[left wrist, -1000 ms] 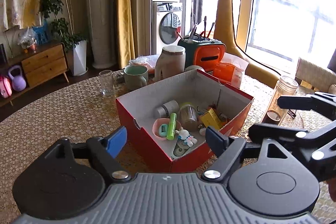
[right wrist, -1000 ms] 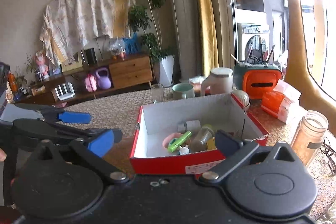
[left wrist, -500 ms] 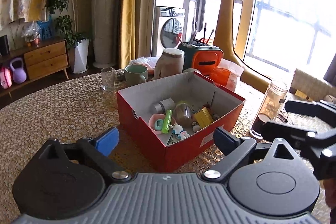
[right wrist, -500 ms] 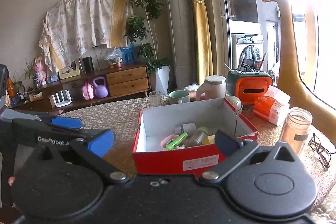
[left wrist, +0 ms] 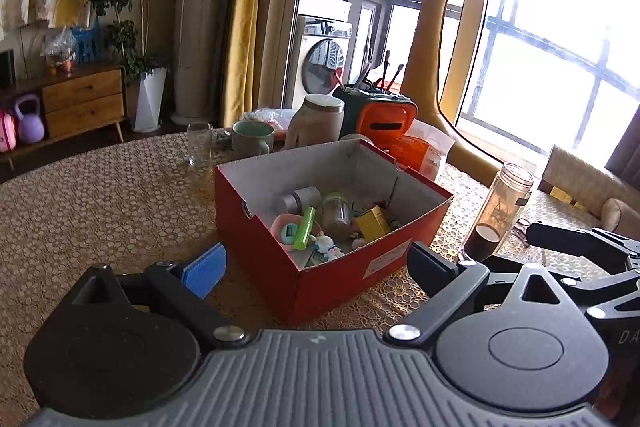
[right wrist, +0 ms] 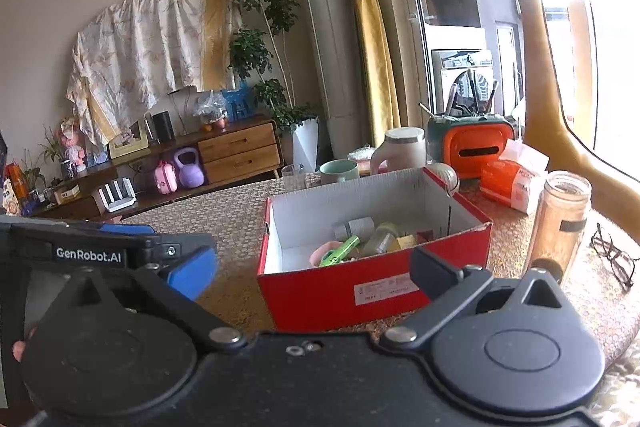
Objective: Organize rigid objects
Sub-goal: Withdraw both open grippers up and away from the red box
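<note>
I am holding both claws above the near edge of the worktop, facing the red box. My left claw is standing wide open with nothing between its fingers; the blue pad is showing at 9 o'clock of the box's near corner and the dark finger at 3 o'clock. My right claw is also gaping open and gripping nothing, its fingers framing the box's long red side.

The box is sitting open on the worktop, and the small rigid things are lying inside it: a green tube resting across a pink dish, a small glass jar just beside them at 3 o'clock, a grey cylinder at 12 o'clock of the dish, a yellow carton further toward 3 o'clock, and a little white figure at 6 o'clock of the tube.

A tall glass bottle is standing upright on the worktop at 3 o'clock of the box, apart from it. Beyond the box, at 12 o'clock, a green mug, a clear glass, a beige jug and an orange holder are standing in a loose row. Spectacles are lying near the bottle in the right view.
</note>
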`<control>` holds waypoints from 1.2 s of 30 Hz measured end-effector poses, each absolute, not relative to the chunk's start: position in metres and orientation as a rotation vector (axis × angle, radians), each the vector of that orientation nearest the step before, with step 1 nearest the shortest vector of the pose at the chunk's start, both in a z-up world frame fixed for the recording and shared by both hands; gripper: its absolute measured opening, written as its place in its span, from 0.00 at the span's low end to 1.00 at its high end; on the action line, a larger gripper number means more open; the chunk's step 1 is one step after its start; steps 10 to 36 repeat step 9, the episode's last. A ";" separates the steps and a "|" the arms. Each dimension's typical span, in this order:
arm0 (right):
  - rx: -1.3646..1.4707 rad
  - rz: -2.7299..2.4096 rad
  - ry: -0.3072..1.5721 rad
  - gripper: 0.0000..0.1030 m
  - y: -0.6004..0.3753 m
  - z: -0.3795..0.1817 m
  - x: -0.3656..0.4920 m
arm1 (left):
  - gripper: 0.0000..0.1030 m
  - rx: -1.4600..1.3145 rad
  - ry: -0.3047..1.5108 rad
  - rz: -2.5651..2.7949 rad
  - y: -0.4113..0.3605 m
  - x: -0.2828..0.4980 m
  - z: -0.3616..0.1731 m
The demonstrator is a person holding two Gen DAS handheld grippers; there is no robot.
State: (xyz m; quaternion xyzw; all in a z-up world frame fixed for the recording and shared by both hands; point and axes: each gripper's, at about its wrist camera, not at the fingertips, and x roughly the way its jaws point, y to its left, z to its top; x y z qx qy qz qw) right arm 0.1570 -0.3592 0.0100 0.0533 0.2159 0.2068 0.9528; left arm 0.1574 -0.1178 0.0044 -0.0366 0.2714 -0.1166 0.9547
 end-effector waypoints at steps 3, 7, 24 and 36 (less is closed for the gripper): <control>0.113 0.418 0.446 1.00 -0.359 0.008 0.157 | 0.95 -0.043 0.536 -0.224 -0.121 0.154 0.006; 0.117 0.415 0.455 1.00 -0.358 0.007 0.156 | 0.95 -0.047 0.541 -0.227 -0.120 0.154 0.006; 0.118 0.413 0.459 1.00 -0.358 0.007 0.156 | 0.95 -0.052 0.545 -0.227 -0.119 0.154 0.005; 0.118 0.413 0.459 1.00 -0.358 0.007 0.156 | 0.95 -0.052 0.545 -0.227 -0.119 0.154 0.005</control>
